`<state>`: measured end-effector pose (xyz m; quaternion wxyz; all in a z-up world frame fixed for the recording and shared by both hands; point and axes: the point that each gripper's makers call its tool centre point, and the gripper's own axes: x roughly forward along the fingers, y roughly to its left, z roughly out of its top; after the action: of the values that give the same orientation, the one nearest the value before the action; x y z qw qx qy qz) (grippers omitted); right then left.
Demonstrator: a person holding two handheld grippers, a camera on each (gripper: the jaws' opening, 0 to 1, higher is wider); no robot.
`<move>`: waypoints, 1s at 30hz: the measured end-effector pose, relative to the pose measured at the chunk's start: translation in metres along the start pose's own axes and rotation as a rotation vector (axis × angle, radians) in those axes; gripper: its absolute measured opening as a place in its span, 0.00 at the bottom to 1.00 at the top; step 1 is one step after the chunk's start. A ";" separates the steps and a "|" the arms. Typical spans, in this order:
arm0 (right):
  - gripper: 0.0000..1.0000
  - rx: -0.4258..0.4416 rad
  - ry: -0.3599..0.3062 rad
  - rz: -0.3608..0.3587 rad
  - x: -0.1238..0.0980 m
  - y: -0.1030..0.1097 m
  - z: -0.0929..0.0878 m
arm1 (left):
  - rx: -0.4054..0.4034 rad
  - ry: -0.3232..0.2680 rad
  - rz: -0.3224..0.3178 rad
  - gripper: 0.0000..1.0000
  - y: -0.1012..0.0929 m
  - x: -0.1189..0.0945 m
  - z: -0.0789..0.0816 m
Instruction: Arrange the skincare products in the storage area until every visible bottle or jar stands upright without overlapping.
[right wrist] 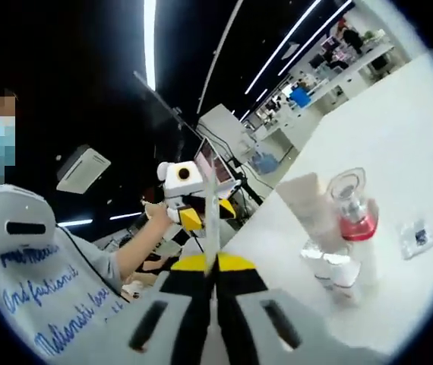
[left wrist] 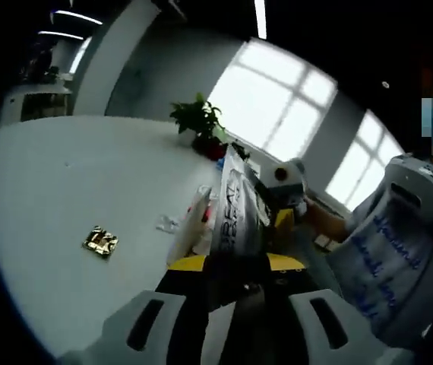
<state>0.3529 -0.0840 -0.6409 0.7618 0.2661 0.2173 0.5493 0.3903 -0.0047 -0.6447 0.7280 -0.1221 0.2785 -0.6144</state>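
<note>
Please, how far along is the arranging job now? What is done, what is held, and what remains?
Done: the pink bottle stands upright on the table, close beside a tube and small jars. In hand: the left gripper and right gripper both seem shut on one printed packet. Left: placing it; a gold packet lies flat.

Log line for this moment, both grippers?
left gripper: shut on sachet | right gripper: shut on thin sheet | bottles: on table

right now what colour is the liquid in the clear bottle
Pink-red, in the clear bottle; best in the right gripper view.
</note>
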 end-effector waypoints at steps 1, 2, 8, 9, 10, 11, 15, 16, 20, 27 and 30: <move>0.01 -0.002 0.000 -0.004 0.001 0.000 0.000 | -0.015 -0.022 0.007 0.25 0.002 -0.003 -0.001; 0.01 0.000 -0.002 -0.006 0.001 0.000 0.000 | -0.025 -0.032 0.016 0.25 0.004 -0.005 -0.002; 0.01 0.025 -0.037 -0.009 0.002 0.001 0.002 | -0.087 -0.095 0.037 0.26 0.007 -0.014 -0.012; 0.01 0.035 -0.046 -0.001 0.003 0.003 0.003 | -0.090 -0.094 0.035 0.26 0.006 -0.013 -0.014; 0.01 0.041 -0.051 0.005 0.005 0.004 0.003 | -0.096 -0.093 0.036 0.27 0.006 -0.011 -0.018; 0.01 0.042 -0.054 0.007 0.006 0.005 0.003 | -0.100 -0.092 0.040 0.29 0.006 -0.010 -0.020; 0.01 0.037 -0.059 -0.002 0.013 0.006 0.001 | -0.107 -0.085 0.022 0.30 -0.005 0.001 -0.028; 0.01 0.040 -0.064 0.001 0.014 0.007 0.002 | -0.111 -0.087 0.014 0.30 -0.008 0.003 -0.029; 0.01 0.051 -0.076 0.025 0.016 0.015 0.000 | -0.124 -0.099 0.011 0.30 -0.011 0.009 -0.031; 0.01 0.078 -0.088 0.027 0.016 0.019 -0.009 | -0.160 -0.160 0.002 0.19 -0.019 0.018 -0.028; 0.01 0.094 -0.094 0.019 0.012 0.017 -0.011 | -0.194 -0.192 -0.001 0.15 -0.021 0.019 -0.025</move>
<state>0.3372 -0.0661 -0.6385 0.7524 0.3291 0.2043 0.5327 0.3610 -0.0233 -0.6593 0.7359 -0.2504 0.2654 -0.5704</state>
